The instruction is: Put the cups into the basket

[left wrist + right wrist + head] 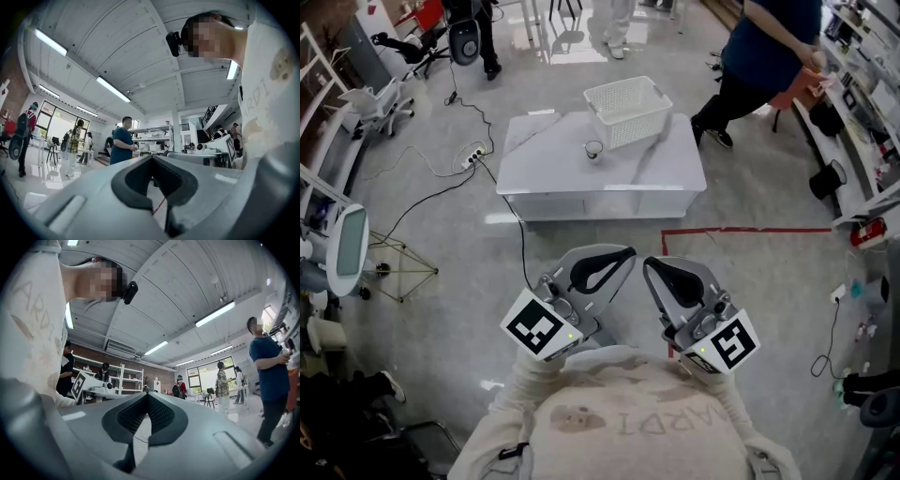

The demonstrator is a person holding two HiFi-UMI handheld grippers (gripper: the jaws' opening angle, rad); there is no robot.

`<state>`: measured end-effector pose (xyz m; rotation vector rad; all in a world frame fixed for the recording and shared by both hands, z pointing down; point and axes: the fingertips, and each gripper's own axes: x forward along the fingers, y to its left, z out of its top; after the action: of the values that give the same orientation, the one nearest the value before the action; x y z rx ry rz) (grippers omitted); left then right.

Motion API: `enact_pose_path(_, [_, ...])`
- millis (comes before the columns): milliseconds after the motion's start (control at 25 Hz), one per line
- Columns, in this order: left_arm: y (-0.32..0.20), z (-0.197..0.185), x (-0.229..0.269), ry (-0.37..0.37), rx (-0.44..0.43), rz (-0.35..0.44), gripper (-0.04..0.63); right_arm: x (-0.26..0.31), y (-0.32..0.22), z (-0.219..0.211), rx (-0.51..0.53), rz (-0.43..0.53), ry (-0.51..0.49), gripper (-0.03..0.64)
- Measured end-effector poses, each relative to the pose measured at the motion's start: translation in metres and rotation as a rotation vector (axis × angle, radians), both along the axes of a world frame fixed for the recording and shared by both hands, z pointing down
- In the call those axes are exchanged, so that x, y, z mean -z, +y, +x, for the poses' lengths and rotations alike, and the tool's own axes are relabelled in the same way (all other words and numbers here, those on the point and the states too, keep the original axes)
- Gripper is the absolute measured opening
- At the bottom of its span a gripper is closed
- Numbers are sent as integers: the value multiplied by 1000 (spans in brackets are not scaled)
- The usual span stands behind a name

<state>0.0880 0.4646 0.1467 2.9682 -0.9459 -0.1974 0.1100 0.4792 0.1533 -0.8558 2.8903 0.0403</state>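
Note:
A white mesh basket (627, 111) stands at the far side of a low white table (553, 173). One small clear cup (594, 150) sits on the tabletop just in front of the basket's left corner. My left gripper (628, 253) and right gripper (649, 264) are held close to my chest, well short of the table, their tips near each other. Both have their jaws together with nothing between them. In the left gripper view the left gripper (151, 157) points up at the room and ceiling, as does the right gripper (147, 394) in the right gripper view. Neither gripper view shows the table.
A person in a blue top (769, 52) stands beside the table's far right corner. Red tape (741, 230) marks the floor on the right. A cable (441, 192) and power strip (472, 159) lie left of the table. Shelves (862, 84) line the right side.

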Motion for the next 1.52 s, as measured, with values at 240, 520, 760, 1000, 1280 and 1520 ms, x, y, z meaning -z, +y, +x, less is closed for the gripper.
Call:
enact_pose_path(240, [-28,-34,0,-9,3,36,1,1,-36,-27,-27,-5,-34,25])
enact_pose_path(520, [-63,-63,-9,33,-5,21,1,-14,-80,-39,-87,-42,-16,26])
enact_pose_path(760, [-118,-64,-20,18,-4,25,1,-32,-144,-38,-78,-93,-38,26])
enact_pose_path(1000, [-203,-63,-20,12,24,47,1,-30,-241,-39,-18,-68,-51,26])
enact_pose_path(1280, [-312,-54,-21,-18,77,33,1,-21,-345,-39,89,-67,-57,26])
enact_pose_path(1520, [-375,-56,-32,-62,115,44,1,-31,-403,-38,136,-69,-56,26])
